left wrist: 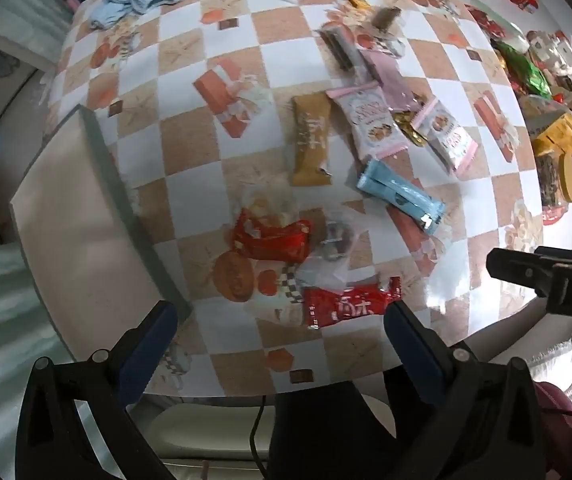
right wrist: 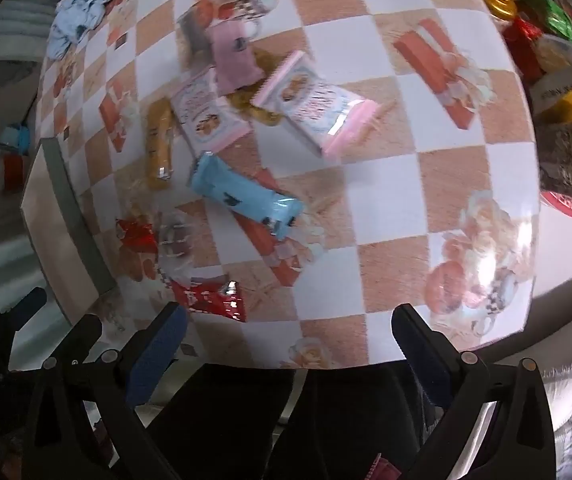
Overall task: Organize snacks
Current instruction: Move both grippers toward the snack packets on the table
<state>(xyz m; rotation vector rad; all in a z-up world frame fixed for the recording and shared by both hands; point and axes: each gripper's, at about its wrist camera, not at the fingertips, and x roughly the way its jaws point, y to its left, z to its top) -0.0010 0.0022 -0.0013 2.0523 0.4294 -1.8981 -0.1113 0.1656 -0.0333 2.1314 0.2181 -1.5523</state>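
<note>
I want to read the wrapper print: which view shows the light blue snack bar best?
The right wrist view: the light blue snack bar lies nearer mid-frame and larger, its dark marks visible. The left wrist view shows it smaller, off to the right, seam side glinting.

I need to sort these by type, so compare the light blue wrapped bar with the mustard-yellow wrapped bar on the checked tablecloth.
The light blue wrapped bar lies slanted across the checked pattern; the mustard-yellow wrapped bar lies nearly straight up the picture. The blue one lies clear of the others; the yellow one's top corner is beside a pink-and-white biscuit packet. The blue wrapper looks glossier. Both are long sealed packets lying flat.
</note>
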